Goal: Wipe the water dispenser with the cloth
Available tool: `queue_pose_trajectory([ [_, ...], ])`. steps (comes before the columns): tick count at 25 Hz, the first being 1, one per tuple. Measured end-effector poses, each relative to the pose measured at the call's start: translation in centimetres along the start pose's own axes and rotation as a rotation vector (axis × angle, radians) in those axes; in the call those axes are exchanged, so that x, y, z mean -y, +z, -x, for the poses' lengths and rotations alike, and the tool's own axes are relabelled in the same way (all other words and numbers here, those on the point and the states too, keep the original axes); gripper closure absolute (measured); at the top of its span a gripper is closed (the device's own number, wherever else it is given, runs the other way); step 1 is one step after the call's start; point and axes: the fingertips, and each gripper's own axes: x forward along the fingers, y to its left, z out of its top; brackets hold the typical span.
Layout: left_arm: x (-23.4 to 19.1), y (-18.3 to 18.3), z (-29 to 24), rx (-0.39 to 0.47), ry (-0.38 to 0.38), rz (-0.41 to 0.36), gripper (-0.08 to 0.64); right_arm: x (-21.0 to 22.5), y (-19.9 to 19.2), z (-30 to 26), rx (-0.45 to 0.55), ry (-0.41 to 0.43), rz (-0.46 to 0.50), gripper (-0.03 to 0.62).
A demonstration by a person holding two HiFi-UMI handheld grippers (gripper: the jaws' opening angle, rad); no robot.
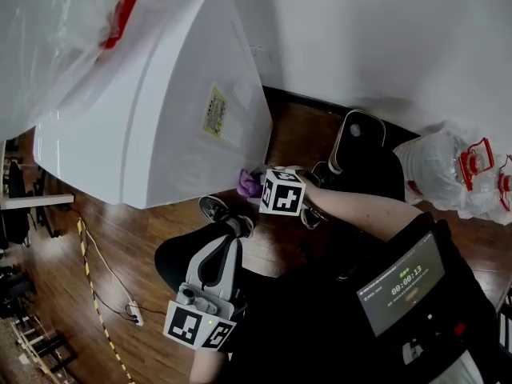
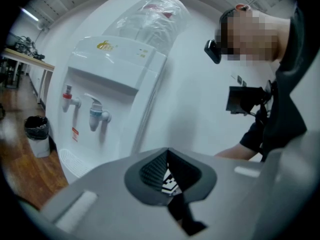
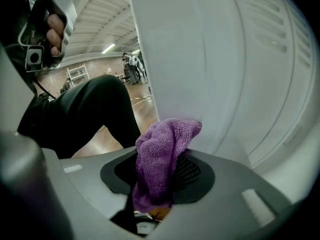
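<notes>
At the left, the left gripper (image 1: 226, 245) hangs over the person's knee with its 2 jaws clenched together on nothing. Its own view looks across at the front of the water dispenser (image 2: 115, 84). It seems to have no part in this step and is best held well apart from the white cabinet.

In the middle, the right gripper (image 3: 160, 170) has its 2 jaws clamped on a bunched purple cloth (image 3: 164, 146). The cloth's free end sticks out ahead of the jaws. It lies against, or just beside, the dispenser's side panel, low down near the back corner and the floor (image 1: 288, 134).

The step in hand looks to be wiping that lower side wall. To do it well:
- Tilt the gripper so only the soft end of the cloth meets the panel, never the hard jaw tips.
- Press lightly and run long, overlapping strokes.
- Grip firmly, since the bunch could drag loose against the plastic.
- Mind the shoe (image 1: 226, 211) close by.

At the right, bagged bottles (image 1: 456, 174) stand well apart and should not hinder the stroke.
</notes>
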Motion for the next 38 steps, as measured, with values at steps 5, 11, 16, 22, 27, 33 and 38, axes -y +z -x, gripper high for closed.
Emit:
queue_pose_trajectory([
  [5,-1.1,-0.5,0.4,-0.017,0.023,0.019,0.537,6.1,-1.6,0.1,-0.104,-0.055,0.068,0.437],
  [11,-1.0,-1.0,-0.3,-0.033,0.016,0.037,0.537,17.0,-4.7,2.9,-0.236,-0.215,0.029,0.436],
  [16,-0.7,-1.3,-0.6,-0.023,0.020,0.039,0.537,25.0,-6.7,5.2,-0.292,-0.366,-0.075,0.436],
  [22,-0.8,-0.1,2.5,0.056,0.026,0.034,0.537,21.5,-7.7,4.5,-0.400,-0.351,-0.208,0.437],
  [27,-1.7,-0.3,5.6,0.104,0.022,0.041,0.537,11.7,-6.1,0.1,-0.353,-0.205,-0.174,0.437],
  [33,-1.6,-1.2,4.2,0.068,0.001,0.048,0.537,3.0,-5.6,-4.0,-0.286,-0.044,-0.069,0.437],
  [38,-1.5,-0.4,2.4,0.046,-0.003,0.047,0.537,1.3,-5.1,-5.0,-0.267,0.036,0.075,0.437],
])
